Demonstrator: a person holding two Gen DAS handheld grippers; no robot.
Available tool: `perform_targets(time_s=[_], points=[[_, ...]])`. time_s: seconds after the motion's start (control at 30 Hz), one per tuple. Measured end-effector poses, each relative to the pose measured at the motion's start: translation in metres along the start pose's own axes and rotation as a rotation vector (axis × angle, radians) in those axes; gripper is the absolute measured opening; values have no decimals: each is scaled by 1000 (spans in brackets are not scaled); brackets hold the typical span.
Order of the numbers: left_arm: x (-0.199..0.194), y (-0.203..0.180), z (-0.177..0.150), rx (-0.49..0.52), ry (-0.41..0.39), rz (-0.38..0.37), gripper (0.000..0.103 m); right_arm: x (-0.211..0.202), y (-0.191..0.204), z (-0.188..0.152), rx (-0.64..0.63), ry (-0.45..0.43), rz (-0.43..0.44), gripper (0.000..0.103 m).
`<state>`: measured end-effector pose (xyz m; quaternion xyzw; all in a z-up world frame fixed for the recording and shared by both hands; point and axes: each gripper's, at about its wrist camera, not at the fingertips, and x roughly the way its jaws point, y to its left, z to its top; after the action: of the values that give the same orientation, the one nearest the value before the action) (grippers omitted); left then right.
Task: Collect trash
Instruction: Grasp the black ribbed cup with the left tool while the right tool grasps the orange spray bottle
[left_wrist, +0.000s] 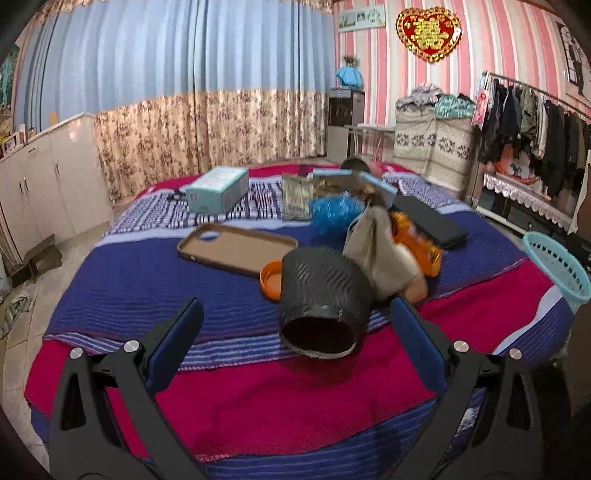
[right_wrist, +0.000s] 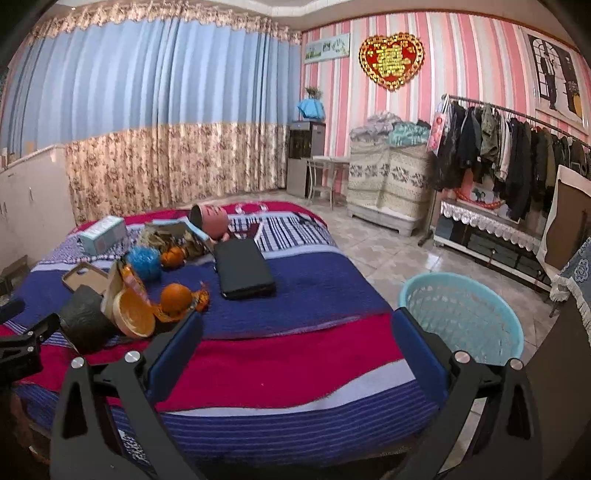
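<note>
A black cup (left_wrist: 325, 302) lies on its side on the bed (left_wrist: 258, 398), with its open mouth facing the left gripper (left_wrist: 295, 339). The cup sits between the two blue fingers (left_wrist: 177, 339), a bit ahead of their tips. The fingers are wide apart and touch nothing. An orange lid (left_wrist: 271, 278) lies just behind the cup, touching it. A beige bag (left_wrist: 376, 243) and an orange wrapper (left_wrist: 417, 240) lie beside the cup. A brown phone case (left_wrist: 236, 245) lies flat near them.

The right gripper (right_wrist: 295, 347) hangs over the red stripe of the bed. Its fingers (right_wrist: 421, 354) are wide apart too, and they hold nothing. A blue basket (right_wrist: 461, 314) stands on the floor just beside the bed, behind the right finger. An orange (right_wrist: 176, 298) and a paper bowl (right_wrist: 133, 314) lie near the cup. A black case (right_wrist: 242, 271) lies flat in the middle of the bed. A teal box (right_wrist: 103, 229) sits far back.
</note>
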<state>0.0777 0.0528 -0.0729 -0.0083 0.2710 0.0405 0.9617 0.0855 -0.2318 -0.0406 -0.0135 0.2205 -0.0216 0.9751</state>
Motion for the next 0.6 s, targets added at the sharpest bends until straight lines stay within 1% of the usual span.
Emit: perform_targets(time_s=[0.07, 0.17, 0.3, 0.33, 0.4, 0.43, 0.47, 0.6], points=[[9, 0, 1, -6, 19, -8, 98, 5, -1, -2, 4, 17, -2, 99], [23, -5, 3, 5, 32, -39, 98, 14, -1, -3, 20, 49, 18, 99], [41, -15, 7, 61, 54, -37, 97, 22, 3, -3, 18, 73, 26, 99], [47, -17, 9, 69, 74, -57, 97, 24, 4, -3, 23, 86, 30, 99], [55, -17, 9, 68, 106, -90, 86, 29, 5, -1, 35, 111, 44, 99], [58, -18, 9, 68, 125, -112, 73, 31, 8, 0, 34, 118, 52, 99], [61, -17, 8, 67, 144, -122, 71, 33, 11, 2, 26, 122, 63, 99], [57, -11, 8, 62, 133, -141, 70, 44, 31, 6, -21, 150, 107, 99]])
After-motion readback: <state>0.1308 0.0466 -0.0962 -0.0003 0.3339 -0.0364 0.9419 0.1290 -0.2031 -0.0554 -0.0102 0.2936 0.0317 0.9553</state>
